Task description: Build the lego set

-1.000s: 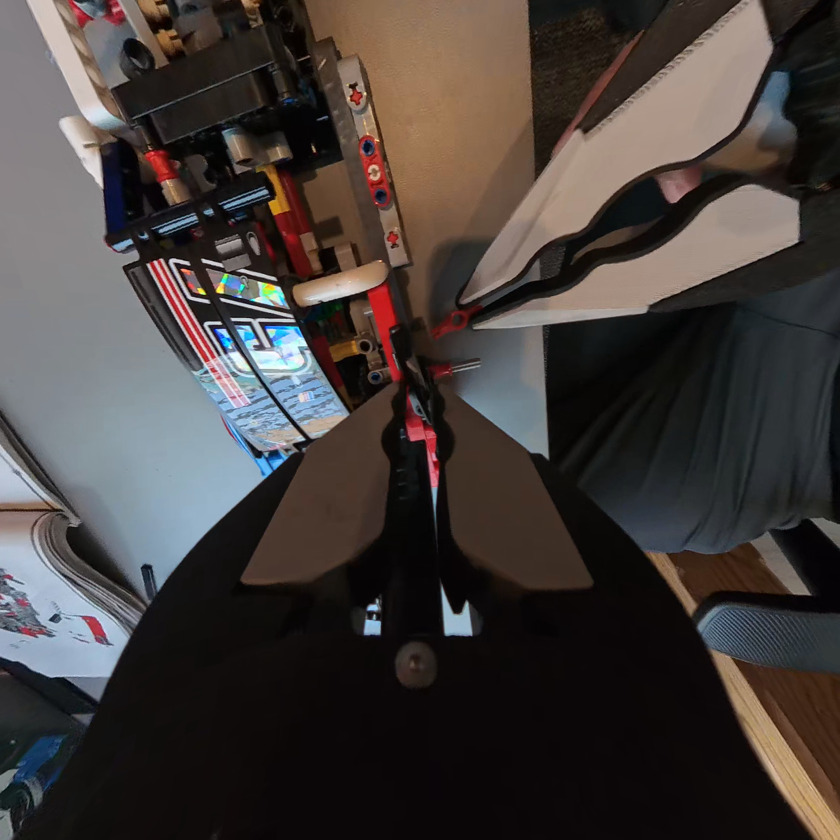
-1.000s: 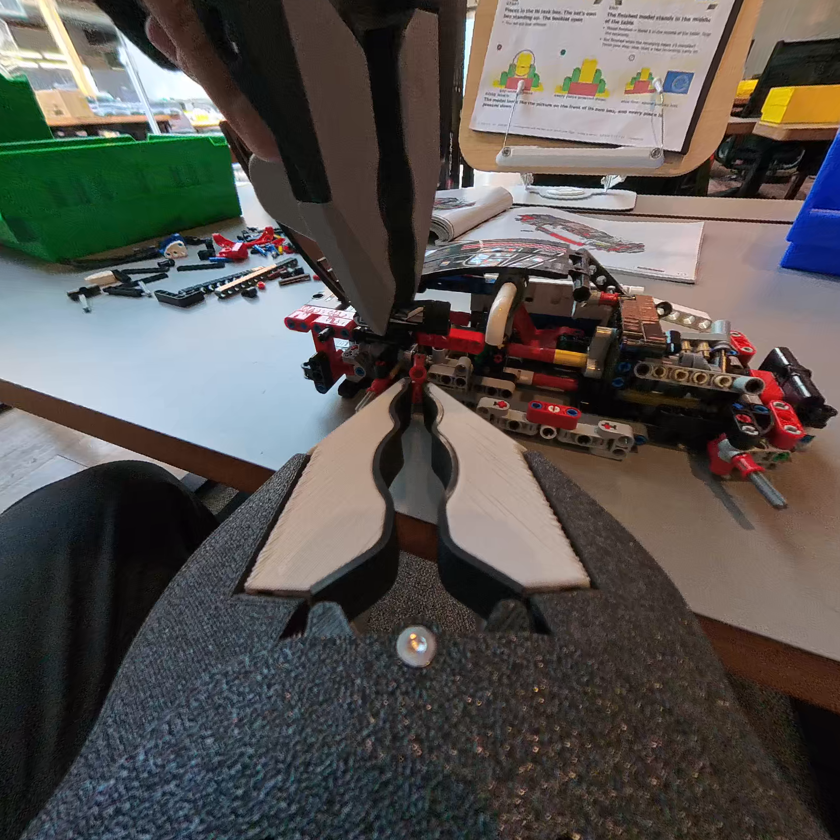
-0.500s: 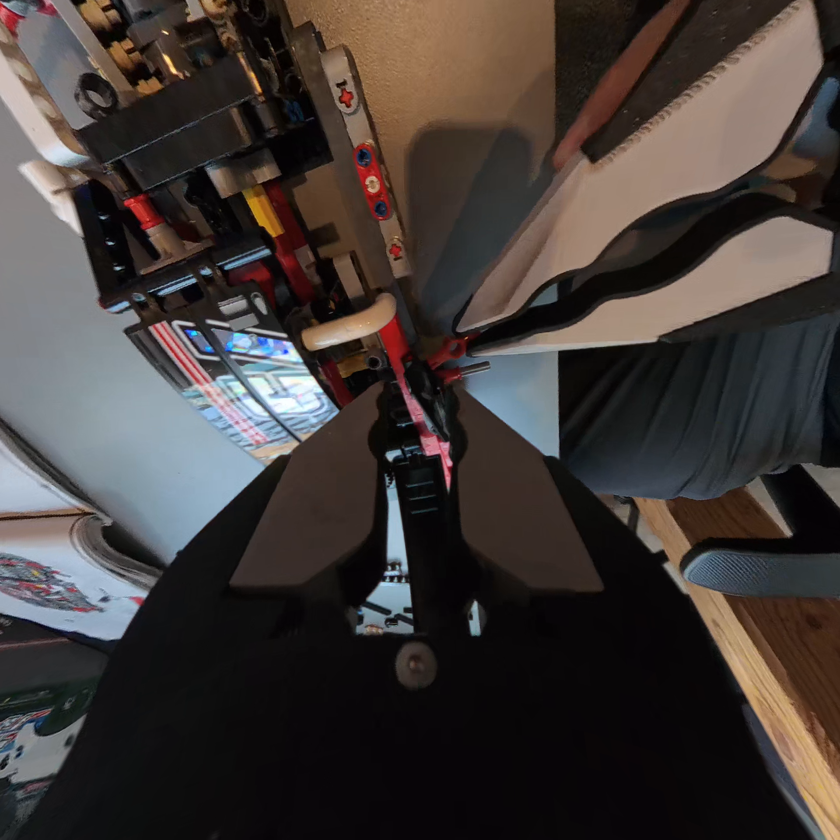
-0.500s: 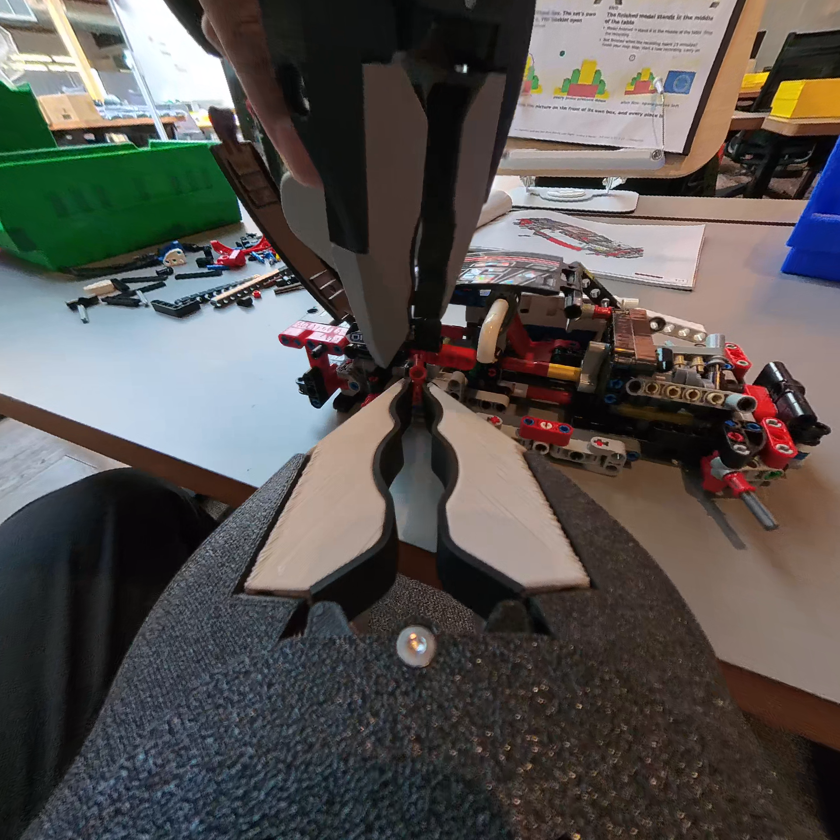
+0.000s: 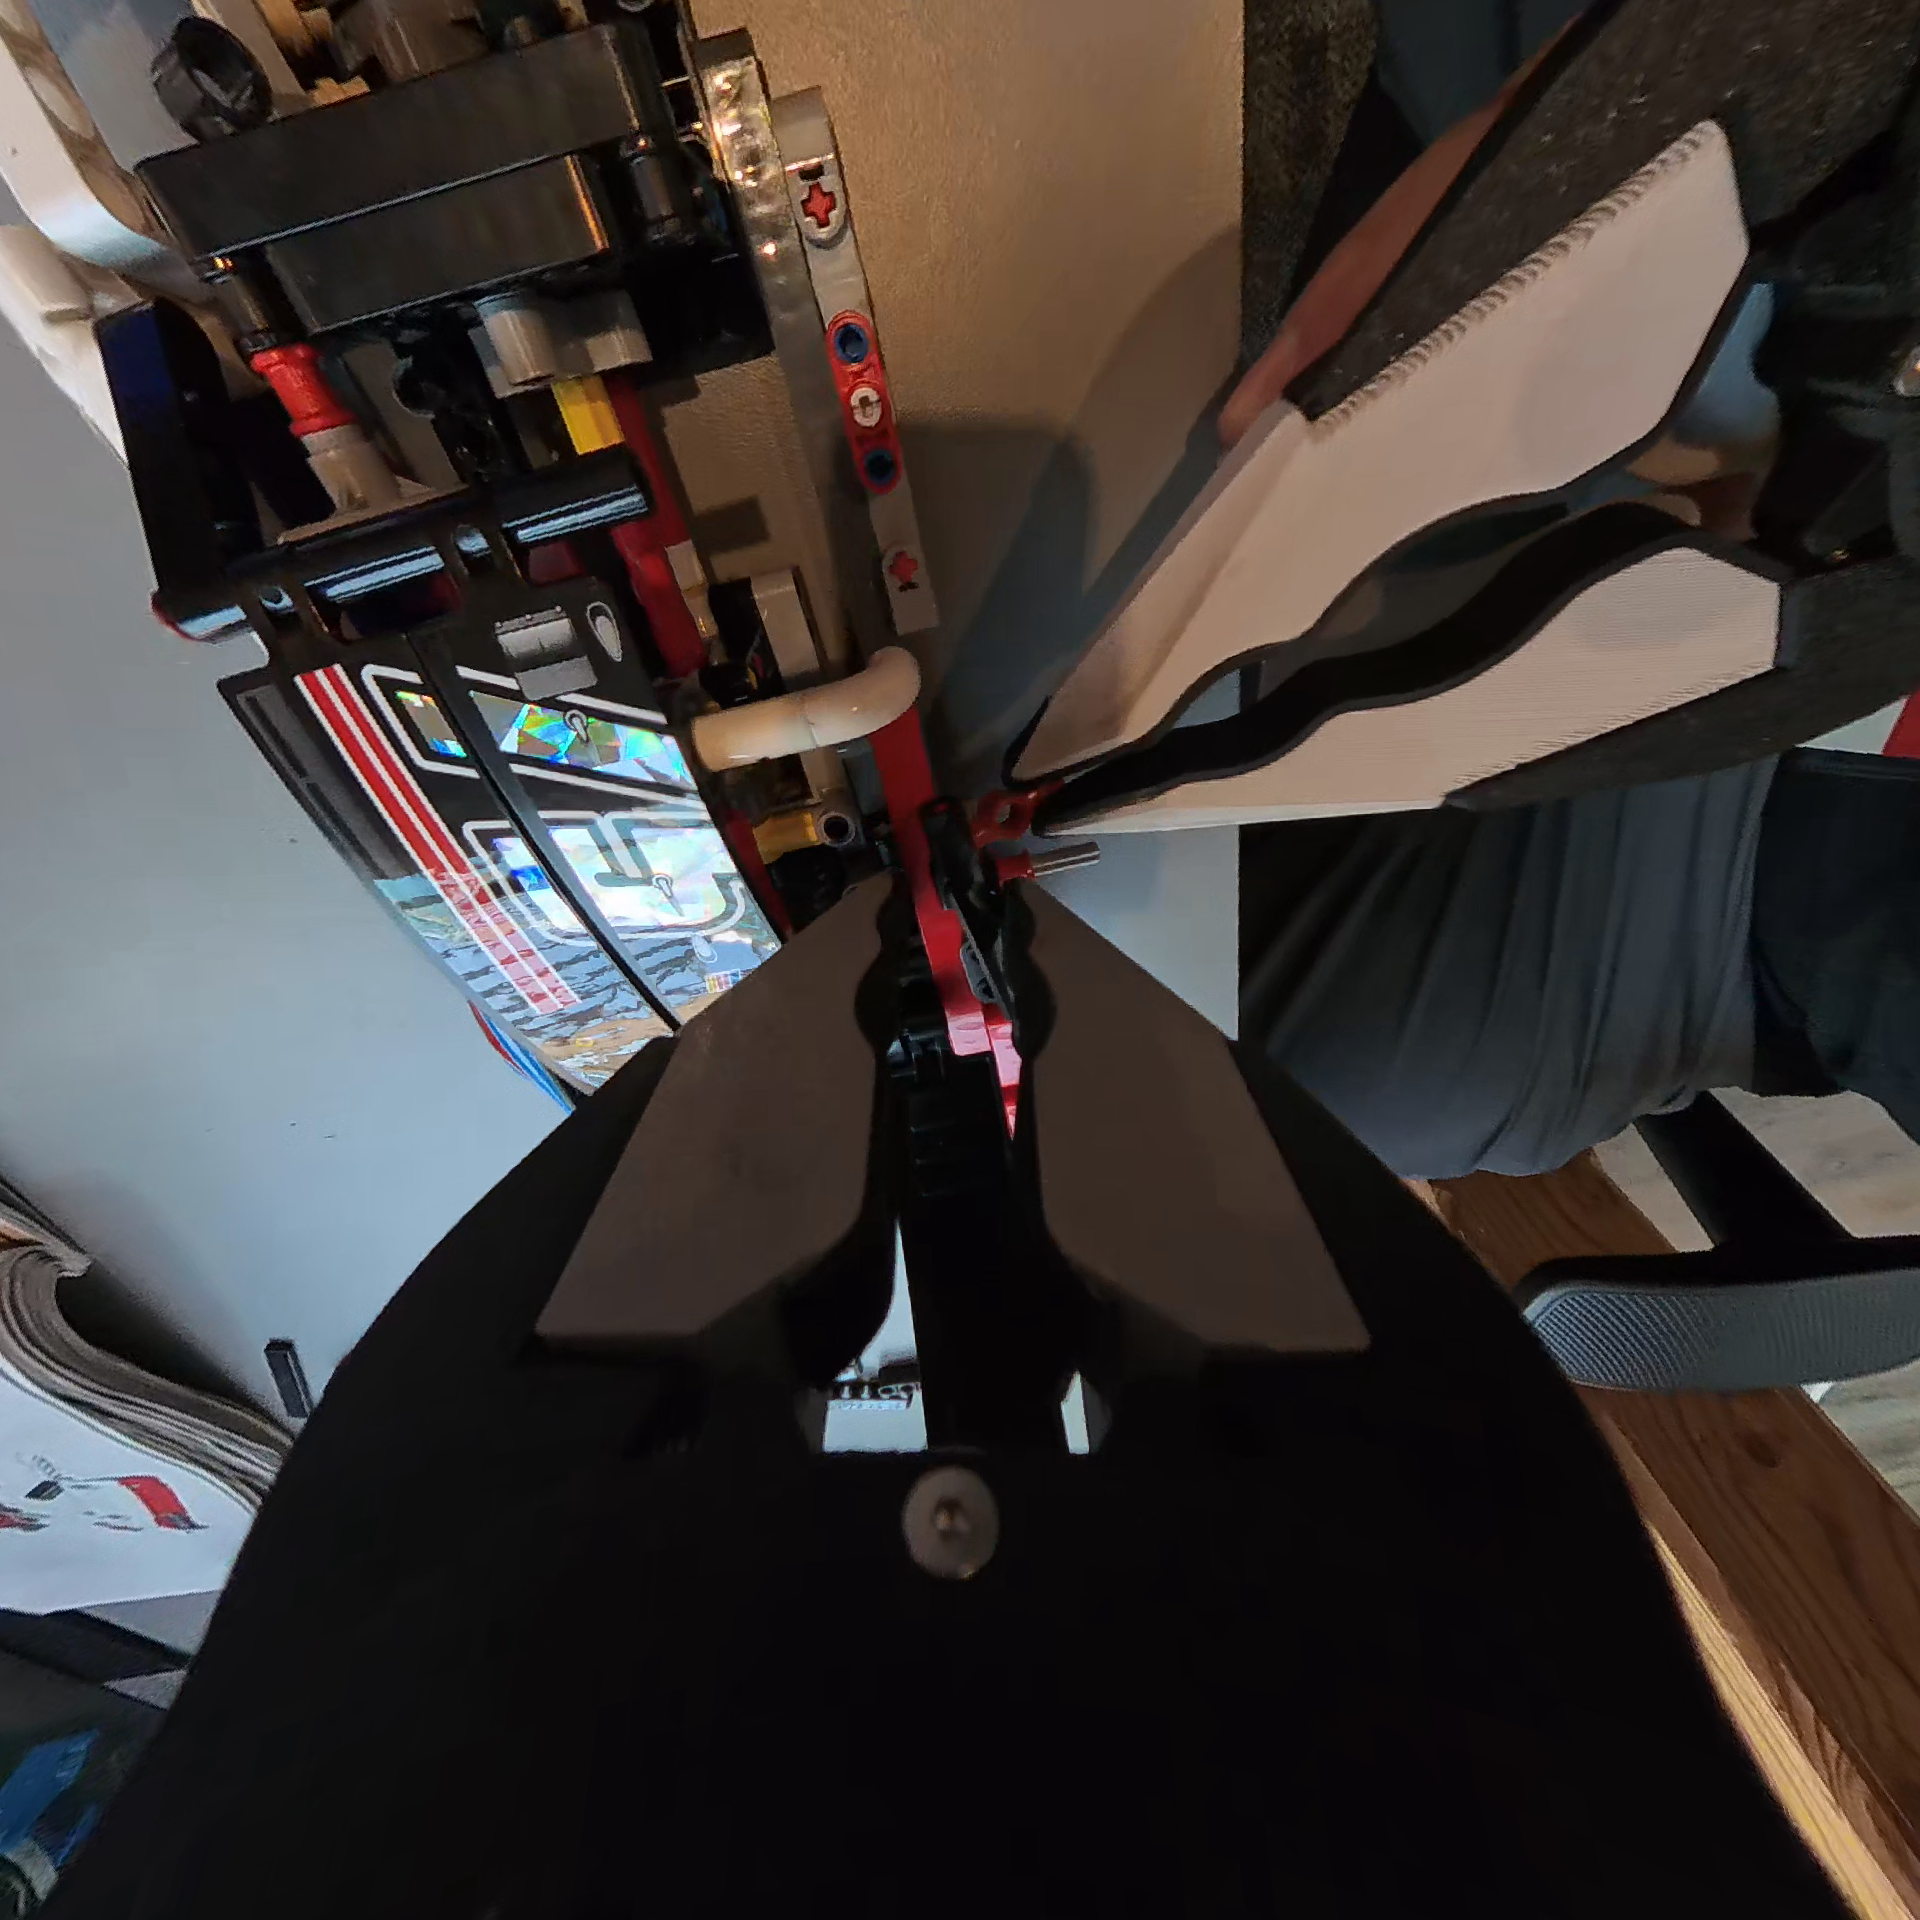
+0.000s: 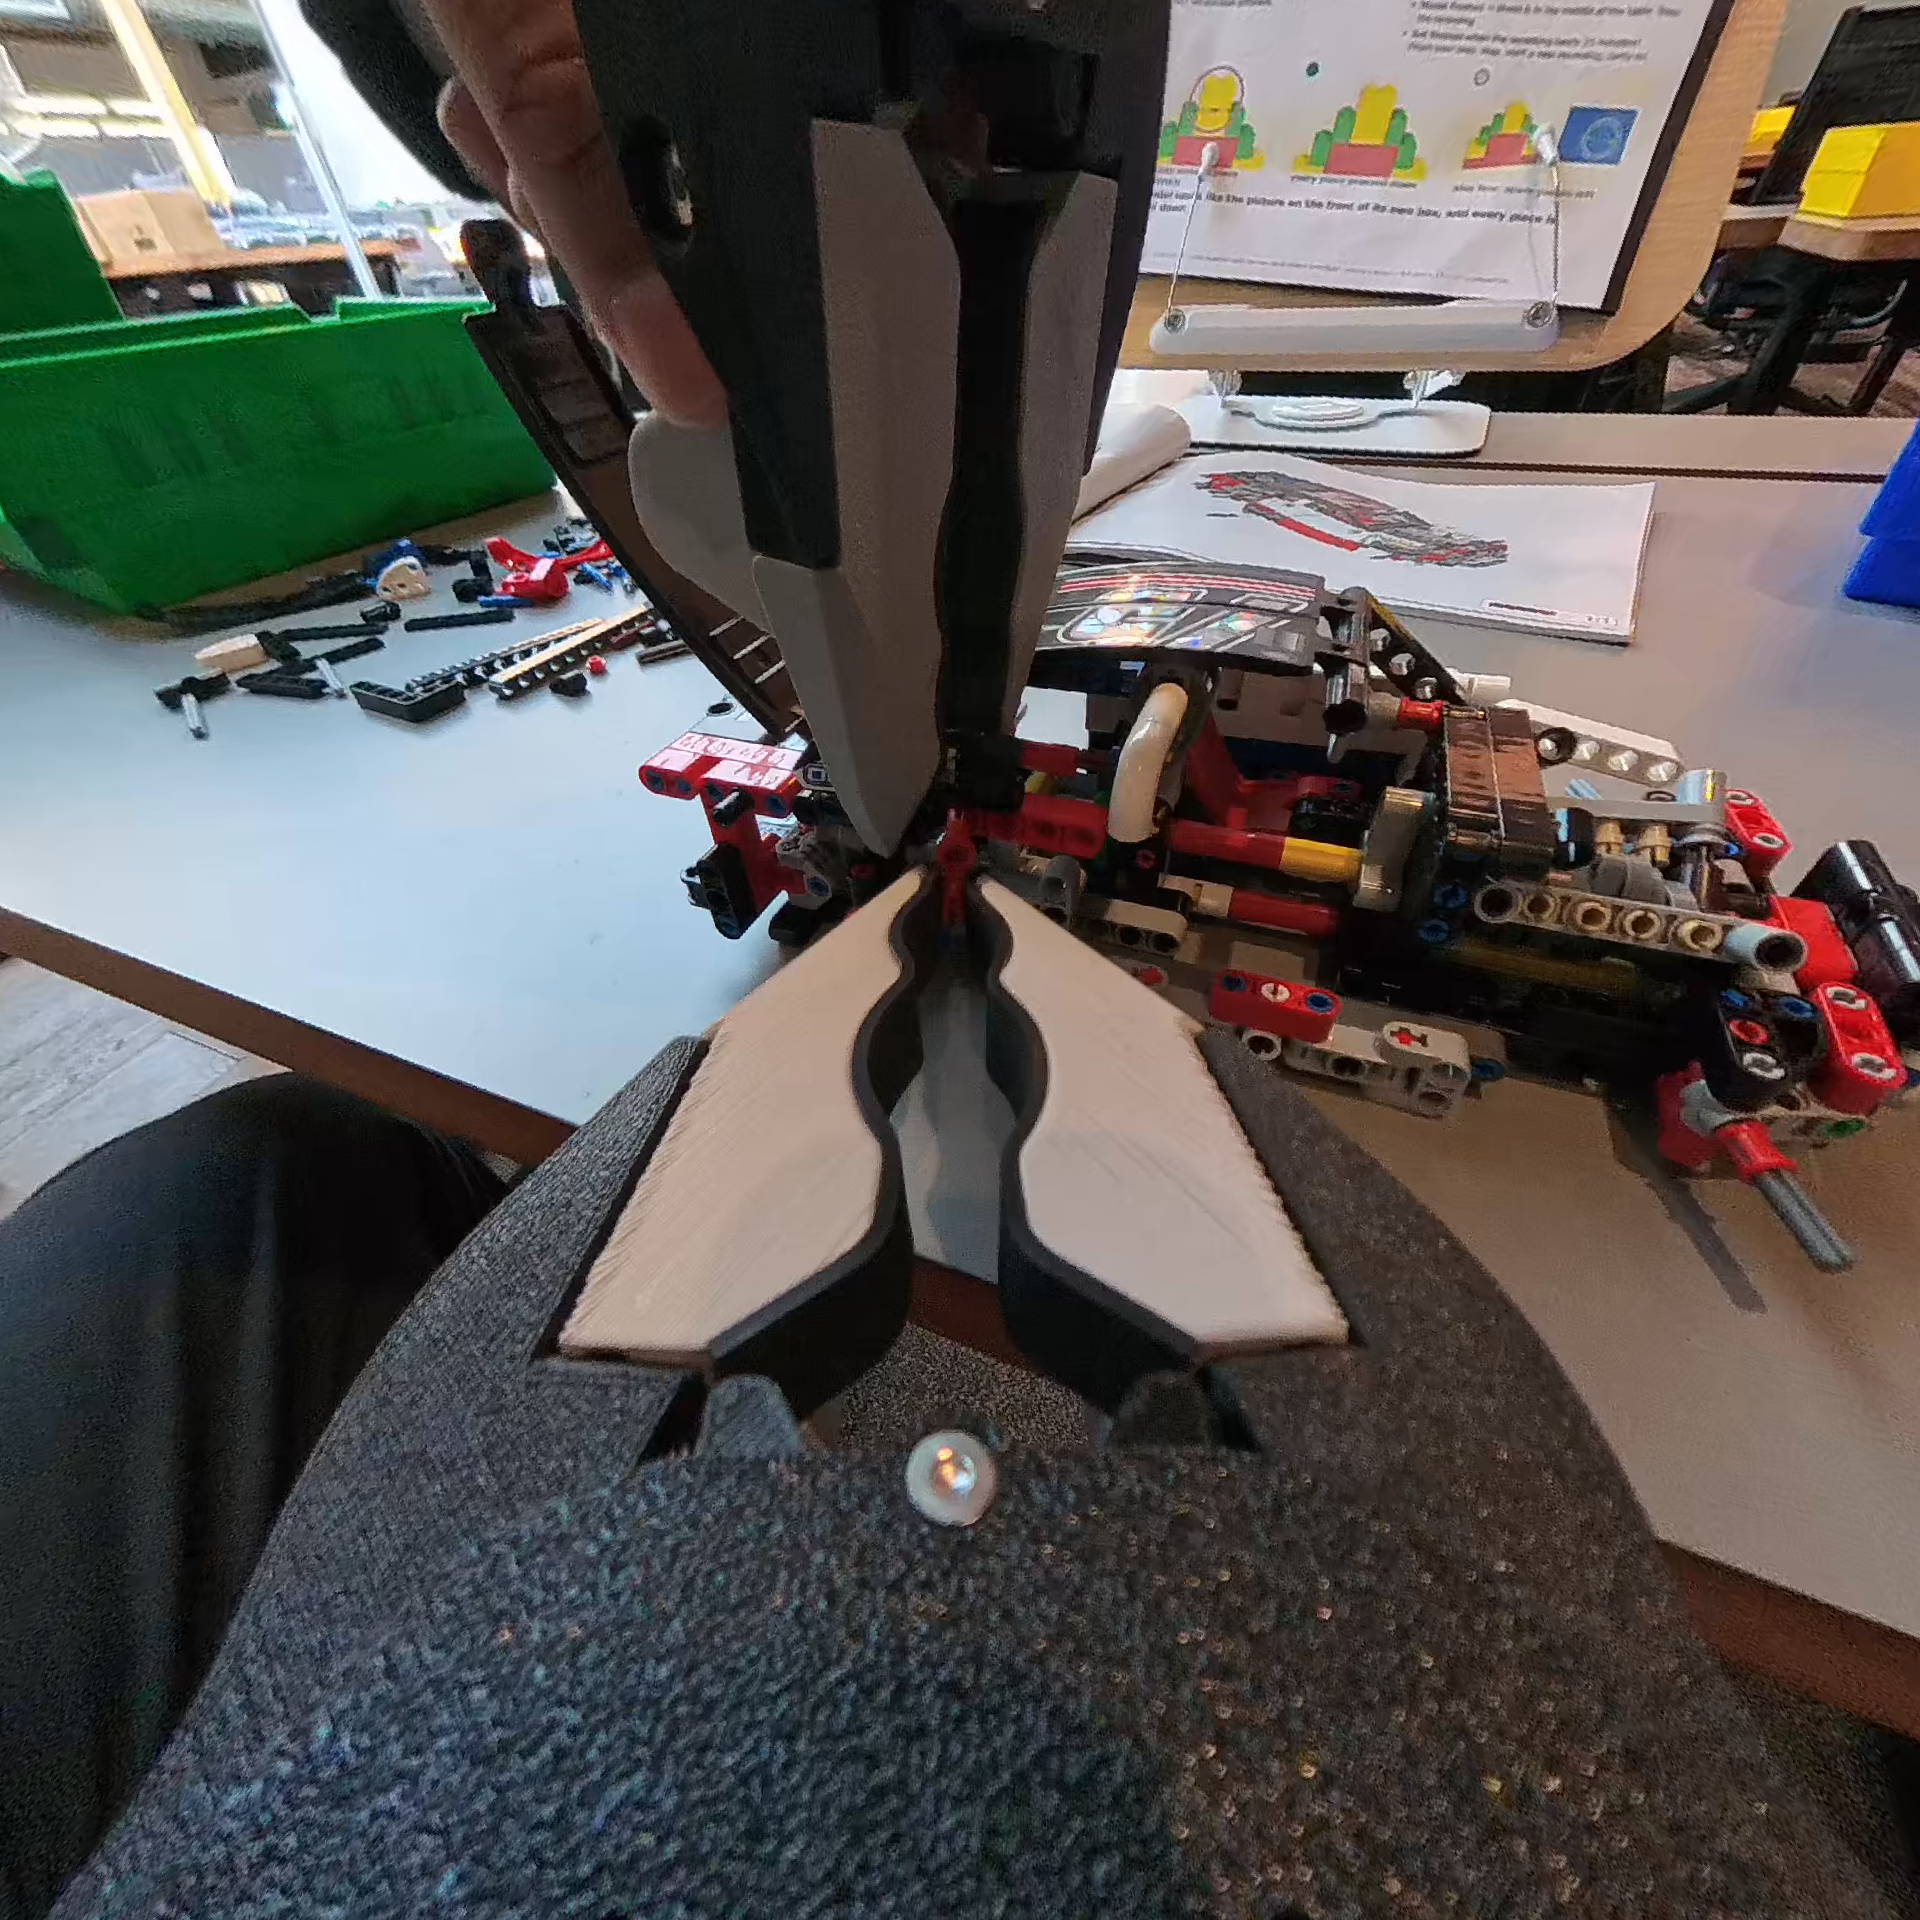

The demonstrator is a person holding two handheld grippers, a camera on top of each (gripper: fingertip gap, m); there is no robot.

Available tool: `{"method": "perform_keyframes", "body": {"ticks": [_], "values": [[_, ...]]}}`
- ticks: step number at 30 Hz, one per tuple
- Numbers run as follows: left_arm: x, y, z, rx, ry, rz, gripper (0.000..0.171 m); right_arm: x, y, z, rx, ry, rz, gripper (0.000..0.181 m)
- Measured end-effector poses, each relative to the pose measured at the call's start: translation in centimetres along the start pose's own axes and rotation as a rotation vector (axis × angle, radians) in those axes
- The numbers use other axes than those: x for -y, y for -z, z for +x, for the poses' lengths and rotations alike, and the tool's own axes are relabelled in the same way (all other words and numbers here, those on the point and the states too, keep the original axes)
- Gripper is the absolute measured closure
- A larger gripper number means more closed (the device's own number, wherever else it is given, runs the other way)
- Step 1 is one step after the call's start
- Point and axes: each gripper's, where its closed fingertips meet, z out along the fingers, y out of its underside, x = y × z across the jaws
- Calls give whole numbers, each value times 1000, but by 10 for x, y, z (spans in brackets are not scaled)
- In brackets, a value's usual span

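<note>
A half-built black and red lego car model (image 6: 1351,831) lies on the grey table (image 6: 364,883). In the left wrist view its patterned black roof panel (image 5: 582,810) points at me. My left gripper (image 5: 951,894) comes down from above and is shut on a red and black beam (image 5: 940,966) at the model's front end. My right gripper (image 6: 951,883) is shut on a small red connector (image 6: 954,854) and holds it against the model's side, just below the left gripper's fingertips (image 6: 883,800). The connector also shows in the left wrist view (image 5: 1003,821).
Loose lego pieces (image 6: 436,644) lie at the left in front of a green bin (image 6: 239,436). An open instruction booklet (image 6: 1403,540) and a sign stand (image 6: 1351,322) are behind the model. A blue bin (image 6: 1886,540) is at the far right. The table edge (image 6: 312,1049) and a person's lap are close. Less than 4 cm separates the two grippers' tips.
The left gripper has swung more upright over the model's front end. The model has shifted slightly on the table. Both grippers stay shut, the red connector still at the model's side.
</note>
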Motion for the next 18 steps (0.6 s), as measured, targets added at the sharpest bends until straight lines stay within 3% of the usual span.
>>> {"method": "perform_keyframes", "body": {"ticks": [6,14,18], "values": [[-2,0,-1,1,14,25,157,0,-3,-1,16,-52,8,180],[-2,1,-2,23,3,34,157,1,0,-5,177,-452,0,180],[1,12,-1,110,-47,72,153,4,10,-6,291,-694,30,180]]}}
